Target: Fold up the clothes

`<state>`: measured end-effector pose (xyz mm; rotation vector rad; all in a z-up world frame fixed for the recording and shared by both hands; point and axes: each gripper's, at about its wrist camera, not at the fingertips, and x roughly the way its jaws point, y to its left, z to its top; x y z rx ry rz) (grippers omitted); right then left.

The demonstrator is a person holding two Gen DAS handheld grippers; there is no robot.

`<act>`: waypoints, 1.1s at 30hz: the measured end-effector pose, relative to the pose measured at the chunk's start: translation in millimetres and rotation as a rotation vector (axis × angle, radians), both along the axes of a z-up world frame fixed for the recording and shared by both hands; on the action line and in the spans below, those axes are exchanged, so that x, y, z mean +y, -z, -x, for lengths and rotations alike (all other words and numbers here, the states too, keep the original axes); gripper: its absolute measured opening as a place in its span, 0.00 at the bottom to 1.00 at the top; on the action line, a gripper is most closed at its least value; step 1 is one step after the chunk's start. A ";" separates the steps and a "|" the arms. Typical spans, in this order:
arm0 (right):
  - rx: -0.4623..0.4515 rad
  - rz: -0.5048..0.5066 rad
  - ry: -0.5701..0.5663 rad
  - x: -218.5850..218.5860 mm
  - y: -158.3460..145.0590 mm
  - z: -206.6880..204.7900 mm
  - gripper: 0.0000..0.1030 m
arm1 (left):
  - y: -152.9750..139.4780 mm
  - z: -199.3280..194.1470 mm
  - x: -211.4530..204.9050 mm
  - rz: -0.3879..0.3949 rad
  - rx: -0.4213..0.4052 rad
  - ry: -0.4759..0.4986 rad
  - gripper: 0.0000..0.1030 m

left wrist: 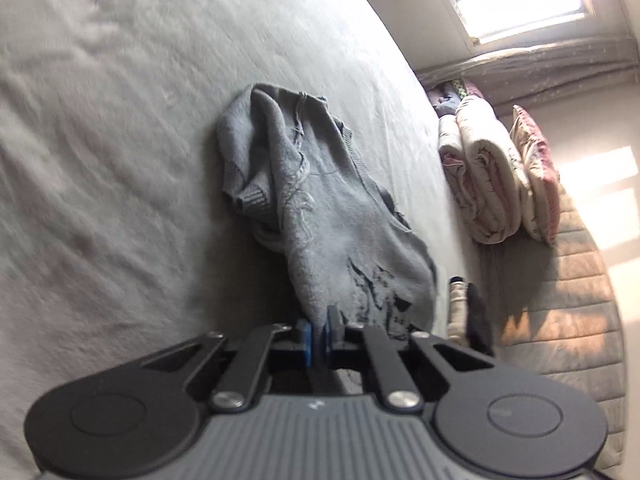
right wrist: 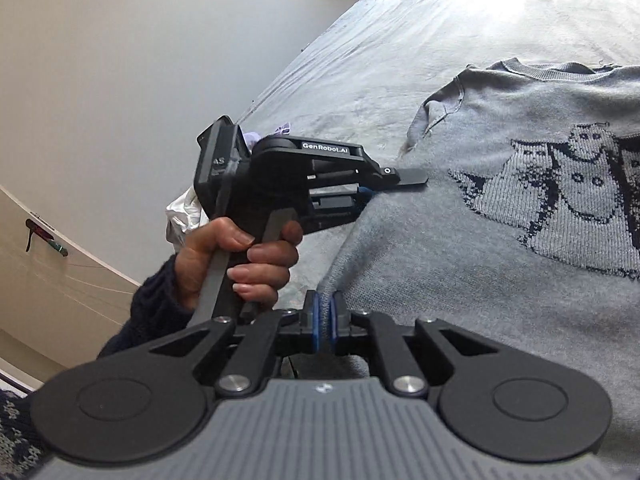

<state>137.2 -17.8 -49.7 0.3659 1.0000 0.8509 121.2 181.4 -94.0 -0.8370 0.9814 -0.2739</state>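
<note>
A grey knitted sweater (left wrist: 320, 200) with a dark snowman pattern lies crumpled on the bed in the left wrist view, rising towards the camera. My left gripper (left wrist: 320, 330) is shut on a pinch of its fabric between the blue pads. The right wrist view shows the same sweater (right wrist: 520, 240) spread wider, pattern up. There my right gripper (right wrist: 326, 314) is shut on its near edge. A hand (right wrist: 240, 256) holds my left gripper (right wrist: 394, 186), which clamps the sweater's left edge a little farther along.
The bed is covered by a wrinkled grey sheet (left wrist: 120, 160). Folded quilts and pillows (left wrist: 488, 184) are stacked by the bed's right edge under a bright window (left wrist: 520, 0). A plain wall (right wrist: 120, 60) runs along the bed's left side.
</note>
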 end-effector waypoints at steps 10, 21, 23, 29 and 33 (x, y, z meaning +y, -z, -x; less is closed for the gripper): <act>0.049 0.074 -0.021 59.1 53.4 -17.2 0.12 | 2.5 -5.3 9.3 -0.311 0.061 0.027 0.08; -0.020 0.116 0.149 -22.2 41.6 8.2 0.45 | -7.0 50.6 8.0 -0.269 0.091 0.062 0.50; -0.046 0.133 0.212 -48.4 39.1 22.7 0.45 | -9.5 65.3 3.2 -0.268 0.101 0.066 0.50; -0.053 0.134 0.460 -142.2 37.5 72.5 0.45 | -9.4 119.6 -10.3 -0.223 0.092 0.082 0.53; -0.054 0.110 0.623 -201.0 36.8 113.4 0.45 | -3.7 156.5 -16.0 -0.187 0.078 0.060 0.53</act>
